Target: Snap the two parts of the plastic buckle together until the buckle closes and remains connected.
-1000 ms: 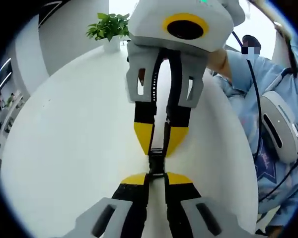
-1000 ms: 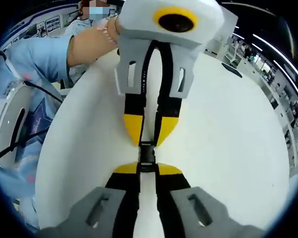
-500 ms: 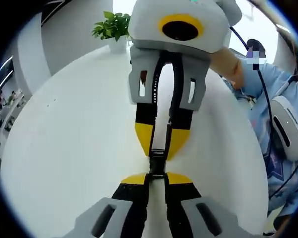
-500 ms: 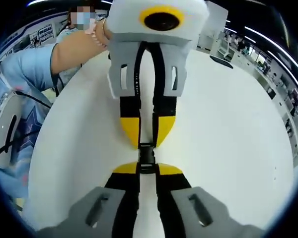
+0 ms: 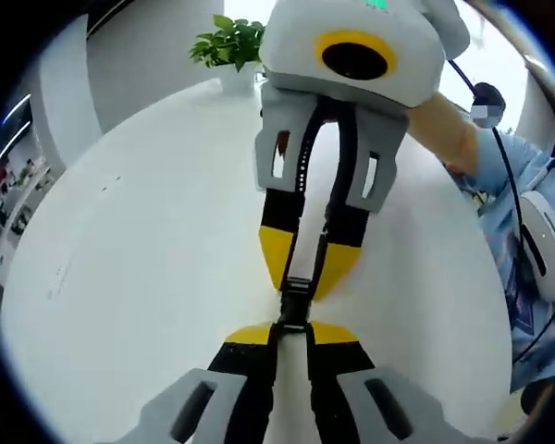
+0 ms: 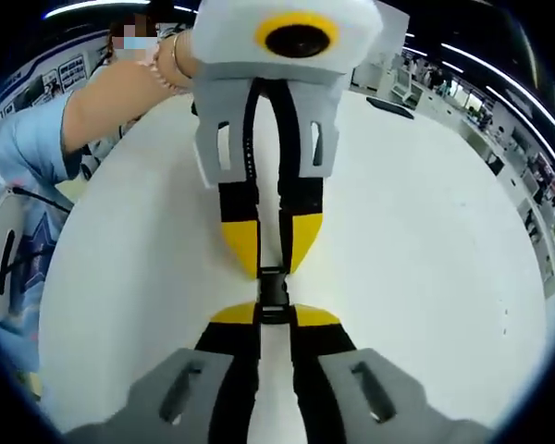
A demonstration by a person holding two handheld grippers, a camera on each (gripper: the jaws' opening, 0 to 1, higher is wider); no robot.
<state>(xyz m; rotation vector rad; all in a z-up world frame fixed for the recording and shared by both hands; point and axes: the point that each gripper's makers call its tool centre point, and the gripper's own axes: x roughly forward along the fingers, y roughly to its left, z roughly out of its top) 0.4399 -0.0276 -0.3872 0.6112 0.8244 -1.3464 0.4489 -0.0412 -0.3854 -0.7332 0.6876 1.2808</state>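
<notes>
Black plastic buckle (image 5: 292, 305) (image 6: 273, 294) pinched between left gripper (image 5: 291, 331) and right gripper (image 6: 274, 319); both fingers closed on it above white table (image 5: 139, 268).

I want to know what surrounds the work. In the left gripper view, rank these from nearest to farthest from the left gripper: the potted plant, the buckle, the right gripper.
1. The buckle, gripped at the left gripper fingertips.
2. The right gripper, directly opposite, clamping the buckle's other end.
3. The potted plant, at the far edge of the white table, upper left in the view.
</notes>
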